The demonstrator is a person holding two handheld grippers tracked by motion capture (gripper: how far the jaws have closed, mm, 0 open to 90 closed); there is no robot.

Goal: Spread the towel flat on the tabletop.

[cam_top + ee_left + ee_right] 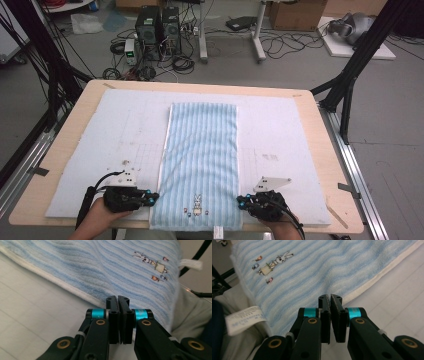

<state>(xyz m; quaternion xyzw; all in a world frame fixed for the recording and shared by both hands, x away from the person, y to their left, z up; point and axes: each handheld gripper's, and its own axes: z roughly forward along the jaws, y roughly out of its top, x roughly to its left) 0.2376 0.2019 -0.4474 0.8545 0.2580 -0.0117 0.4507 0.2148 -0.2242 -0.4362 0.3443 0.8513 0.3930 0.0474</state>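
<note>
A blue striped towel (200, 160) lies flat along the middle of the white mat (280, 145) on the worktop (325, 165), its near end hanging just over the front edge. The left claw (154, 197) sits at the towel's left edge near the front corner, jaws pressed together; whether they pinch the hem cannot be told. The right claw (241, 201) sits at the right edge, closed likewise, grip unclear. A small rabbit motif (197, 202) lies between the 2.
</note>
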